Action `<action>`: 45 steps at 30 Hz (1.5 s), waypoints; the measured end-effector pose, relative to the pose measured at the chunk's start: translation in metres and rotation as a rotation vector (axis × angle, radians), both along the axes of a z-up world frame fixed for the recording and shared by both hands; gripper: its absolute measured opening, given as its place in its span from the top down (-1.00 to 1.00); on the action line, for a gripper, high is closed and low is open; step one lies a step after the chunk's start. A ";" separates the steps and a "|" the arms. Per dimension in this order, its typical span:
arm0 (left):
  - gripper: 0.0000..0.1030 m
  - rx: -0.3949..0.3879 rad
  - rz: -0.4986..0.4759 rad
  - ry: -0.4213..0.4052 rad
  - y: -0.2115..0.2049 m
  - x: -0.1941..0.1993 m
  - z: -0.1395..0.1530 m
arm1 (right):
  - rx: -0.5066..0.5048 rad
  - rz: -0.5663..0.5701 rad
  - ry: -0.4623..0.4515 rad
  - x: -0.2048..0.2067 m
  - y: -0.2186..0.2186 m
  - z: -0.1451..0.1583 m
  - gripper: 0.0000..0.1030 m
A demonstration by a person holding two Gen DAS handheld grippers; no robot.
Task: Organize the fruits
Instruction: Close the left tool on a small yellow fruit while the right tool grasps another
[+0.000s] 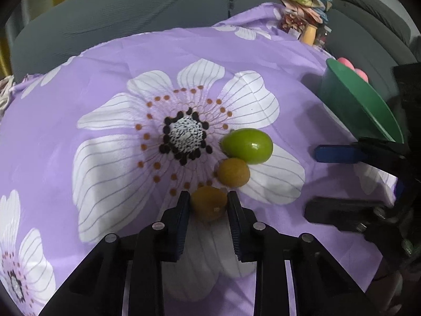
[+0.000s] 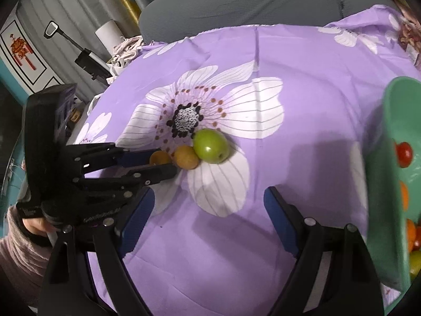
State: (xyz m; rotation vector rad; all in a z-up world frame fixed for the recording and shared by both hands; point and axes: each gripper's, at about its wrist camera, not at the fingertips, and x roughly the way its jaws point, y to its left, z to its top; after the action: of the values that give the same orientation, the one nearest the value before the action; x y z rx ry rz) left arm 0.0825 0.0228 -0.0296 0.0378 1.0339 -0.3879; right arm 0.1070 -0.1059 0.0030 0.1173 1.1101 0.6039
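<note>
Three fruits lie together on the purple flowered cloth. My left gripper is shut on the nearest one, a small yellow-brown fruit, which still rests on the cloth. A second yellow-brown fruit sits just beyond it and touches a green fruit. The right wrist view shows the same row: held fruit, second fruit, green fruit, with the left gripper coming in from the left. My right gripper hangs open over bare cloth, nearer than the fruits, with nothing between its fingers.
A green bowl stands at the right edge and holds a red fruit and several orange ones. A grey sofa runs behind the table. Clutter is piled at the far right corner. A hand in a sleeve holds the left gripper.
</note>
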 end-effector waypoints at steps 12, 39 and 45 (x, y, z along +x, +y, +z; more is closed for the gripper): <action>0.45 -0.103 0.040 -0.046 0.036 -0.037 0.020 | 0.023 0.074 0.072 0.022 0.040 -0.018 -0.29; 0.45 -0.107 0.048 -0.050 0.038 -0.046 0.019 | -0.118 0.085 -0.064 0.019 0.056 0.000 0.49; 0.45 -0.091 0.038 -0.065 0.029 -0.052 0.027 | -0.067 0.068 -0.090 0.000 0.041 0.017 0.49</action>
State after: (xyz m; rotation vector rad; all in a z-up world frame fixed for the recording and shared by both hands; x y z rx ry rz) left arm 0.0303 0.0523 -0.0027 -0.0503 0.9508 -0.3961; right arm 0.1066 -0.0648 0.0199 -0.0053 1.0488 0.6258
